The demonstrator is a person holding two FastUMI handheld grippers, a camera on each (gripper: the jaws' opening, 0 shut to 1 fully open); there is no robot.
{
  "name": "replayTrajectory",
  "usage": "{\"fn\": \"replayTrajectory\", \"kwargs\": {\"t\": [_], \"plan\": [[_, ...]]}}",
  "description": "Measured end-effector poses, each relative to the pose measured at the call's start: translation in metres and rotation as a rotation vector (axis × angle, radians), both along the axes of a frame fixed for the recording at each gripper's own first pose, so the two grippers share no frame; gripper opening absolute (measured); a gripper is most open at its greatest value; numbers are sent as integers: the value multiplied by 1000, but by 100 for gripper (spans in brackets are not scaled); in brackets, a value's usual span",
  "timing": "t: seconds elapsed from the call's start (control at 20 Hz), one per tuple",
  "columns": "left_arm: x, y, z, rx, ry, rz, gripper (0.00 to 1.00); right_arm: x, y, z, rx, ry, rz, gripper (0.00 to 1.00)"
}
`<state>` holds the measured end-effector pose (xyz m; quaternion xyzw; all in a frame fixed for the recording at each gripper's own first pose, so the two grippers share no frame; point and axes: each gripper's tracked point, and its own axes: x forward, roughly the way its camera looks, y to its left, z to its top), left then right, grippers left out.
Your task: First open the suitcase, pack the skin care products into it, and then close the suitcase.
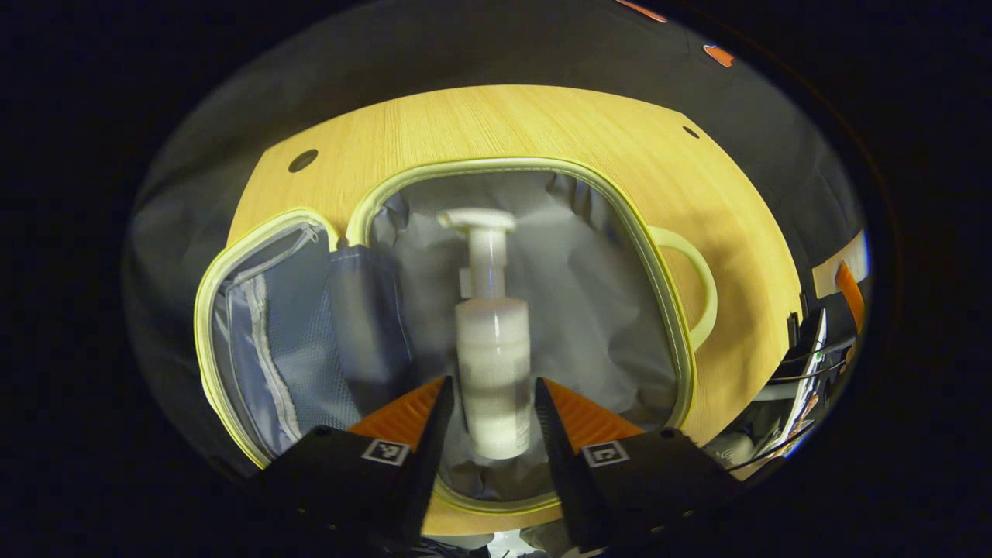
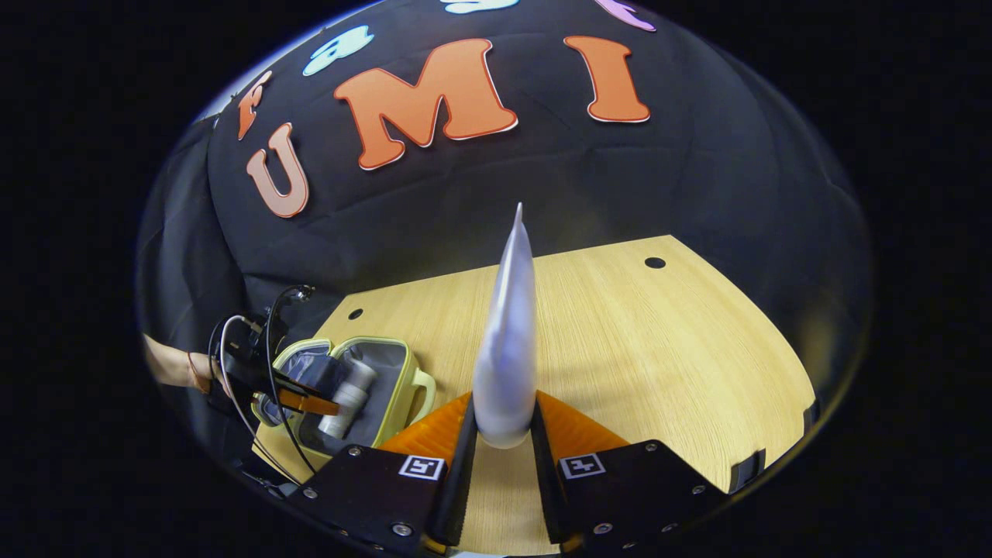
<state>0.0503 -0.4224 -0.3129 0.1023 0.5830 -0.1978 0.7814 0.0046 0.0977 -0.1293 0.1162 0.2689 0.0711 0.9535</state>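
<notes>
Yellow-trimmed suitcase (image 1: 535, 167) open, grey-lined; left claw (image 1: 494, 407) holding pump bottle (image 1: 490, 341) inside it; right claw (image 2: 502, 422) clamping tube (image 2: 508, 341).

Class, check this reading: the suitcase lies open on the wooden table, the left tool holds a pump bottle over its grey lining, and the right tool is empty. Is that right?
One part is wrong: the right tool is not empty. In the right gripper view its fingers press on a pale tube that points up. The rest holds: the suitcase lies open on the wooden table, and the left tool holds the pump bottle.
</notes>
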Motion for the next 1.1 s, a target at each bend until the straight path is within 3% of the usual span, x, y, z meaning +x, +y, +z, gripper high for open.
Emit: {"fn": "replayTrajectory", "kwargs": {"t": [0.1, 0.4, 0.7, 0.8, 0.9, 1.1], "plan": [[6, -2, 11, 2, -50, 3, 100, 3, 8, 3, 3, 2, 16, 40], [17, -2, 75, -82, -299, 28, 100, 17, 52, 27, -5, 1, 125, 40], [24, 32, 183, -221, -649, 122, 100, 30, 147, 44, 80, 85, 307, 40], [22, 59, 209, -220, -740, 154, 100, 29, 181, 38, 106, 152, 362, 35], [17, 91, 223, -191, -803, 187, 100, 29, 206, 24, 100, 215, 406, 40], [0, 142, 216, -163, -831, 274, 100, 26, 234, -13, 62, 367, 467, 40]]}}
